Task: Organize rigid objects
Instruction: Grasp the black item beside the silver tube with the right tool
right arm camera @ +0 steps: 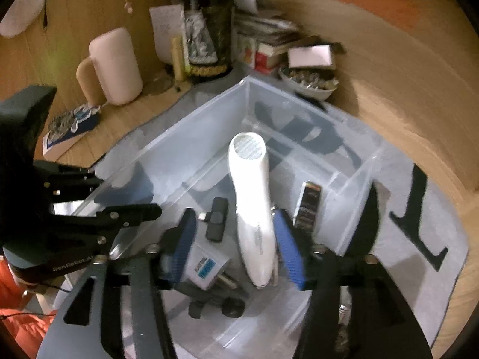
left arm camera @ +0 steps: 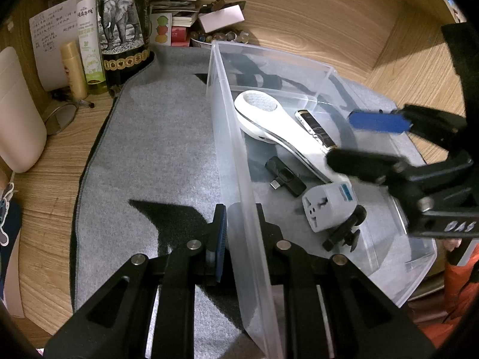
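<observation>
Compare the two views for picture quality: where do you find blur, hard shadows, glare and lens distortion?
Left wrist view: mostly sharp; only the right tool is smeared; hard black shadows fall on the grey mat; the bin wall bows from fisheye distortion. Right wrist view: soft throughout, the wooden desk streaked by motion; glare washes out the white handheld device.

Inside the bin (left arm camera: pixel 323 71), which is sitting on the mat (left arm camera: pixel 155 137), the massager (left arm camera: pixel 269 119) is lying between the dongle (left arm camera: pixel 286 176) and the lighter (left arm camera: pixel 314 130), the adapter (left arm camera: pixel 326 206) nearer.
</observation>
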A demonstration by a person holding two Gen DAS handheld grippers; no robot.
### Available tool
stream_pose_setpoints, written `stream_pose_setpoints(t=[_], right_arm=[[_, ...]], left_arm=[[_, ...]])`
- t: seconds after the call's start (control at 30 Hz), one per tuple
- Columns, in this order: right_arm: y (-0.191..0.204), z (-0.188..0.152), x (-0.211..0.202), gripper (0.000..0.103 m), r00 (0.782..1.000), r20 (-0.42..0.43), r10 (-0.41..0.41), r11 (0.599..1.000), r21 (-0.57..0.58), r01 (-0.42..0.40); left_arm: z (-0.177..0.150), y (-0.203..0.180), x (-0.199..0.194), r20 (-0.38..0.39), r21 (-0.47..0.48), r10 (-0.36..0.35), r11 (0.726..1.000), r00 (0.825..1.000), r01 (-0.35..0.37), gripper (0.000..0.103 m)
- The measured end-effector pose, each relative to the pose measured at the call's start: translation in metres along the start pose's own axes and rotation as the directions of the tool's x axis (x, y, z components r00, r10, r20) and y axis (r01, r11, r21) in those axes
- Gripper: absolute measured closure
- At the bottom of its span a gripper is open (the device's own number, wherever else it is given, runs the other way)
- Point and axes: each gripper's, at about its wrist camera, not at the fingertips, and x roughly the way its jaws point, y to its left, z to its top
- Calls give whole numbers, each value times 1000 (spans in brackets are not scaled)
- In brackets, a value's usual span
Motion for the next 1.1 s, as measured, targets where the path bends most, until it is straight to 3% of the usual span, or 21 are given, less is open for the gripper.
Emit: stream_pose_setpoints(t=[0.2,0.5,0.8,1.1], right_arm=[[-16,-1,-25,23,996,75,-57,998,41,54],[-56,-24,-61,21,975,123,-184,973,161,163],[-85,-68,-72,21,957,53,-286,931,254,264],[-89,-104,-55,22,964,-11,-264,916,311,254]], left_arm=[[0,0,1,-2,1,1,1000,1000,-1,87],[0,1,1,-1,2,1,1000,1000,-1,87],[0,1,1,-1,4,0,1000,1000,0,87],[1,1,1,0,4,1,1000,1000,-1,87]])
